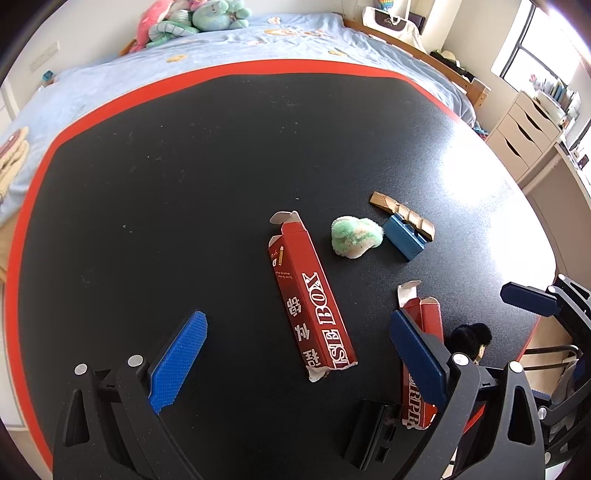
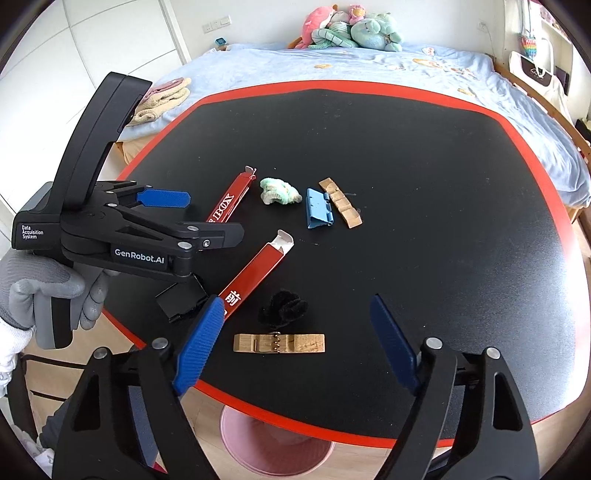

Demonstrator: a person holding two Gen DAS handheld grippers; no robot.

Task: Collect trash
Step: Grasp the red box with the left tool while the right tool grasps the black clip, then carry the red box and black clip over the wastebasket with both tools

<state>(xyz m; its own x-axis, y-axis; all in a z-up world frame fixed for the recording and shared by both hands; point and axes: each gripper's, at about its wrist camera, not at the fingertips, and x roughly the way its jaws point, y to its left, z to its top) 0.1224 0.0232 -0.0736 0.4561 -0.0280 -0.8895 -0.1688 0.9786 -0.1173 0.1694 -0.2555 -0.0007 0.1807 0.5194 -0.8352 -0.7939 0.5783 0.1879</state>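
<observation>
Right gripper [image 2: 291, 339] open, wooden clothespin [image 2: 279, 343] seemingly intact

Saw a black table top [image 2: 406, 147] edged in red. Found a bed [image 2: 369, 66] under a pale blue sheet right behind it. Spotted plush toys [image 2: 351, 31], pink and green, heaped at the head of the bed against the wall. Noted folded towels [image 2: 162, 99], beige and pink, stacked on the bed's near left corner. Made out a white tote bag [image 2: 535, 74] hung at the bed's wooden right rail. Noticed a white drawer unit [image 1: 524, 129] below a bright window [image 1: 535, 48]. Picked out a wall socket [image 2: 216, 23] beside white wardrobe doors [image 2: 92, 44].
</observation>
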